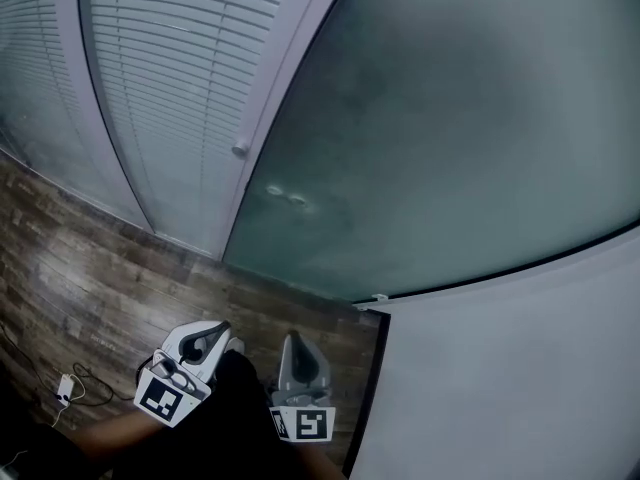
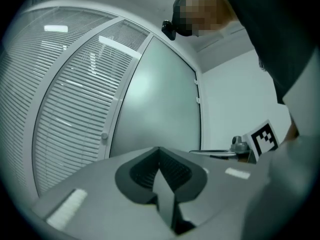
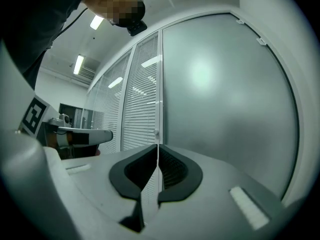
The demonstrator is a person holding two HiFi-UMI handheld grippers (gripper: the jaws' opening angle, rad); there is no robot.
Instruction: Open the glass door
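Shows a frosted glass door [image 1: 450, 118], shut and upright, filling the space straight ahead, long axis vertical, hinged by the look of it along the right edge beside a white wall [image 1: 520, 368]. Carries a small round knob [image 1: 240, 149] on the pale strip at the left edge, hard against a panel of slatted blinds [image 1: 180, 88]. Places that knob ahead of and well apart from both tools, above a wood-pattern floor [image 1: 100, 268]. Finds the right gripper [image 3: 158, 156] aimed almost straight at the knob, pads drawn together to a hairline slit, nothing between them. Finds the left gripper [image 2: 160, 156] aimed at bare glass to the right of the knob, jaws closed tight and likewise empty. Puts the two side by side, low in the head view, neither touching the door. Suggests, as a judgement, the right one as better lined up, with a need to spread the pads before any grasp of the knob.
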